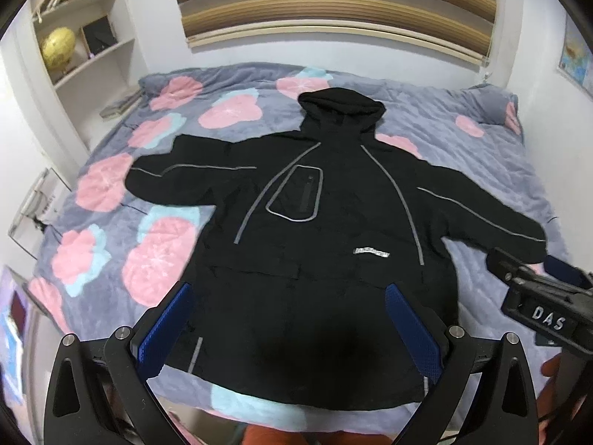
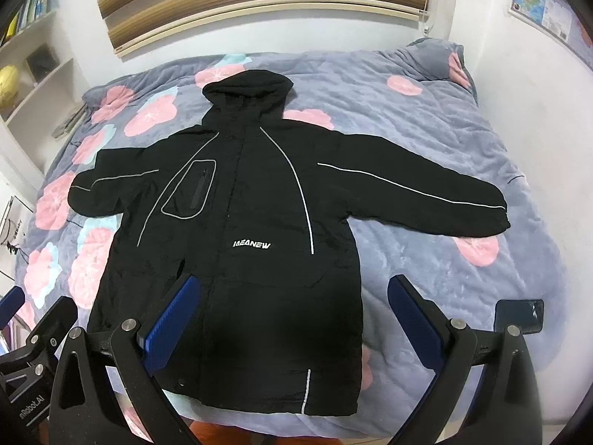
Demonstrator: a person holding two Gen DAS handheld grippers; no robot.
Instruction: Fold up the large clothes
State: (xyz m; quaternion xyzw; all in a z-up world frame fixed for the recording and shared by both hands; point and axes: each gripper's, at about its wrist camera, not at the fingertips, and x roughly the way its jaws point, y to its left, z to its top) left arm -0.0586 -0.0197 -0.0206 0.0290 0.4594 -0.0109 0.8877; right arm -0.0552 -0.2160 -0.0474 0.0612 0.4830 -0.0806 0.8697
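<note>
A large black hooded jacket (image 1: pixel 318 230) (image 2: pixel 244 222) with grey piping lies flat, front up, on the bed, hood toward the far wall and both sleeves spread outward. My left gripper (image 1: pixel 289 296) hovers open above the jacket's lower hem, nothing between its blue pads. My right gripper (image 2: pixel 296 289) is also open, above the hem's right side, holding nothing. The right tool's black body (image 1: pixel 537 296) shows at the right edge of the left wrist view. The left tool (image 2: pixel 29 352) shows at the lower left of the right wrist view.
A grey bedspread (image 1: pixel 481 170) (image 2: pixel 426 129) with pink flowers covers the bed. A dark phone (image 2: pixel 519 315) lies on it near the front right. White shelves (image 1: pixel 85 37) with a gold globe stand at the left. A striped blind (image 1: pixel 333 7) hangs on the far wall.
</note>
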